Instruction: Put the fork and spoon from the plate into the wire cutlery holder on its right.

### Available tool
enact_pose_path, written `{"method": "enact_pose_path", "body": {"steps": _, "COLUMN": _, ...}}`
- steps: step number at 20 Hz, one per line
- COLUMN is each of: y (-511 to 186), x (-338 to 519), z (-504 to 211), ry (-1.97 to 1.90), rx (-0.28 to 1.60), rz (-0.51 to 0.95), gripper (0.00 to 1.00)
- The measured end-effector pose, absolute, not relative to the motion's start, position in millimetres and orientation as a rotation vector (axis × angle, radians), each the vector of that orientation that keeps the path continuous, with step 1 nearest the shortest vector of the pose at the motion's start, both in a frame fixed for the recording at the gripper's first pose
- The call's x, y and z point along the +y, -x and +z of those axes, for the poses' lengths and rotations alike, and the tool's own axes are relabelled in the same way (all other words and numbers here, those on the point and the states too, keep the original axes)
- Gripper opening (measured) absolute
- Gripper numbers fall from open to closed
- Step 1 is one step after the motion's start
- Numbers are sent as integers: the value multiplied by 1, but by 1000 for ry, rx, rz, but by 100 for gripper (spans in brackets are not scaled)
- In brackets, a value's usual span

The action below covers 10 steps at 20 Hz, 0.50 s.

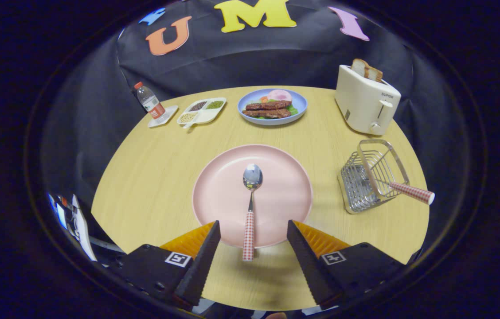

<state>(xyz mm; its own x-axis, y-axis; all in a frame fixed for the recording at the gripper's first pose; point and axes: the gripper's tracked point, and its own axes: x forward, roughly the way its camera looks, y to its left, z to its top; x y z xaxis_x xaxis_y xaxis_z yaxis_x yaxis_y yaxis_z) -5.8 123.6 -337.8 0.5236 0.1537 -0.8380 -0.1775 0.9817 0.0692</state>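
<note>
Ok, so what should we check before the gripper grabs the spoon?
1. Gripper open wide enough: ok, the fingers stand apart with a gap.
2. Spoon lined up between the fingers: ok, its checked handle lies in the gap.
3. Spoon free to lift: ok, it lies alone on the pink plate.
4. Wire cutlery holder has room: ok, it holds one checked-handled utensil, leaning out.
5. That utensil is the fork: cannot tell, its head is hidden.

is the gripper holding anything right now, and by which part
Nothing is held. The gripper is open, its fingers either side of the spoon's checked handle without touching it; the spoon lies on the pink plate.
</note>
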Motion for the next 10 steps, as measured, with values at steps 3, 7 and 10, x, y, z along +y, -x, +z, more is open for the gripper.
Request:
{"method": "enact_pose_path", "body": {"steps": 3, "y": 3, "x": 134, "z": -359, "ry": 67, "rx": 1026, "rz": 200, "gripper": 79}}
{"method": "enact_pose_path", "body": {"steps": 7, "y": 0, "x": 132, "z": -385, "ry": 116, "rx": 1069, "rz": 181, "gripper": 65}}
{"method": "enact_pose_path", "body": {"steps": 10, "y": -3, "x": 131, "z": -391, "ry": 132, "rx": 1088, "rz": 177, "gripper": 51}}
